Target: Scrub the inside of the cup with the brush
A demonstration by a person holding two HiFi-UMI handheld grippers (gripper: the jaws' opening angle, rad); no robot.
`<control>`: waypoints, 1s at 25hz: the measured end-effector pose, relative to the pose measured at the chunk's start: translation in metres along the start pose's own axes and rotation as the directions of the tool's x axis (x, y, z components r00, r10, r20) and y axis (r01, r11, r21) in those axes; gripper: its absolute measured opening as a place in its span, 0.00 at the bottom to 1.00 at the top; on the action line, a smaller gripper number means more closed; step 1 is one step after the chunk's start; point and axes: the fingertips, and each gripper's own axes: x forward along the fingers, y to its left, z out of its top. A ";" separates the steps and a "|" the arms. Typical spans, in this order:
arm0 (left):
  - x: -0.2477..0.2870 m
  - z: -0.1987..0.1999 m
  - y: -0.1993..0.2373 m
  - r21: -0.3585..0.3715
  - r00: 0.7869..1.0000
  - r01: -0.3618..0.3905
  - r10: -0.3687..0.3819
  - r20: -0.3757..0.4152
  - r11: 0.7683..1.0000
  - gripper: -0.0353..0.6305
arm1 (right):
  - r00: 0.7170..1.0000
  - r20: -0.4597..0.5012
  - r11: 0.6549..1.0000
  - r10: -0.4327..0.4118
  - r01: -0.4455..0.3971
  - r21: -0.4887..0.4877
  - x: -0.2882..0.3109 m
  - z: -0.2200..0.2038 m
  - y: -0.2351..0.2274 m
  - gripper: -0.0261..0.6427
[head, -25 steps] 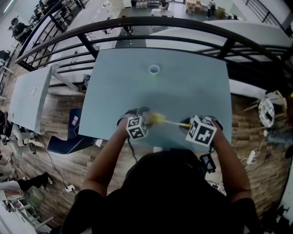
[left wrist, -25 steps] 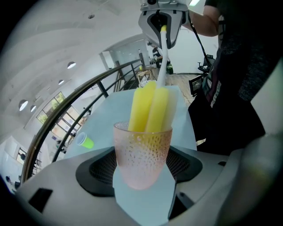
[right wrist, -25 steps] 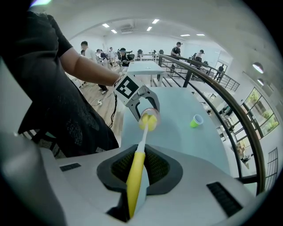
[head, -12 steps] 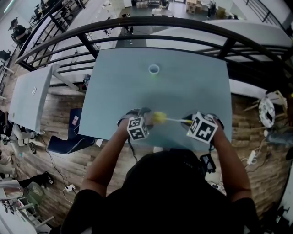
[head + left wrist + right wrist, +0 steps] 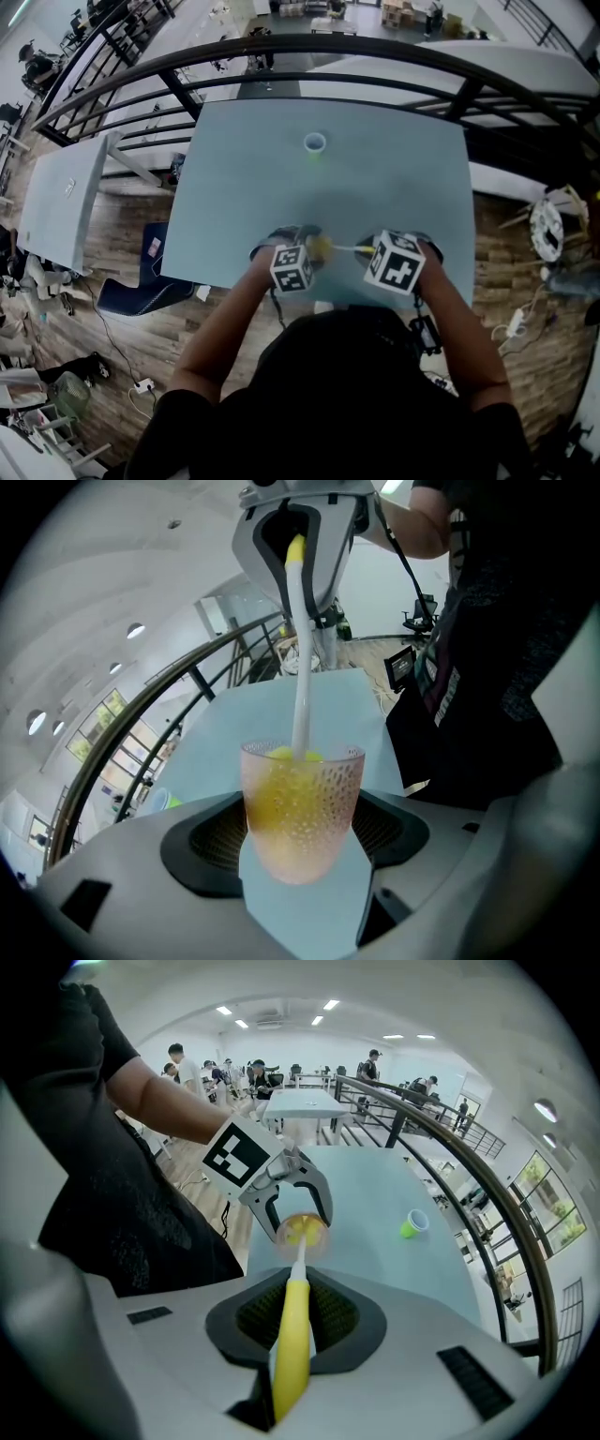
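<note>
Left gripper (image 5: 302, 844) clamping the cup (image 5: 302, 794) over the table's (image 5: 375, 178) near edge, right gripper (image 5: 298, 1316) pinching the brush (image 5: 291, 1372) by its handle, brush head sitting inside the cup.

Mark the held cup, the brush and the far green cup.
held cup (image 5: 302, 808): left gripper view, dotted side wall.
brush (image 5: 292, 1335): right gripper view, yellow handle.
far green cup (image 5: 408, 1228): right gripper view, green side.

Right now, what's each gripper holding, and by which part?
Left gripper: pink cup, by its lower body. Right gripper: brush, by its yellow handle.
</note>
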 end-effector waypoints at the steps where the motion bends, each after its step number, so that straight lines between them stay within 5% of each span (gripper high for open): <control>1: 0.000 -0.001 0.000 -0.007 1.000 0.000 0.000 0.001 1.000 0.60 | 1.000 0.000 1.000 0.001 -0.001 -0.007 0.000 0.001 0.001 0.10; 25: 0.001 -0.049 0.007 -0.076 0.998 -0.023 0.019 -0.059 0.997 0.60 | 0.999 -0.002 0.990 0.041 -0.040 0.136 -0.019 -0.043 0.000 0.10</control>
